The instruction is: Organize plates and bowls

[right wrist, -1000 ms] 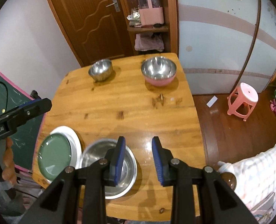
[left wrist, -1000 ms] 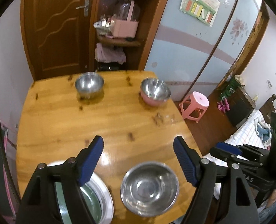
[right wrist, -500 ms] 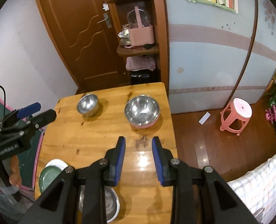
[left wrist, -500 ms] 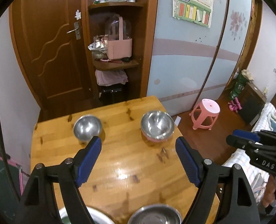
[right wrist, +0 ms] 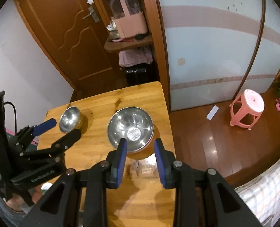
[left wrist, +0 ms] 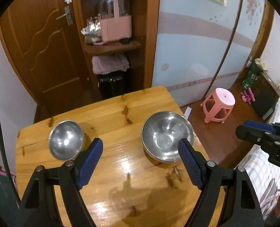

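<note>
Faintly | left tool | white lettering, unreadable | right tool | "D"

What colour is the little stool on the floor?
The stool is pink, with a paler pink seat. It shows best in the left wrist view.

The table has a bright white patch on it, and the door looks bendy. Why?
Left wrist view: a light glares off the glossy table, and gripper shadows lie below it. Both views: the fisheye lens bows the door and blackens the corners. Right wrist view: the bigger bowl's bottom shines too.
</note>
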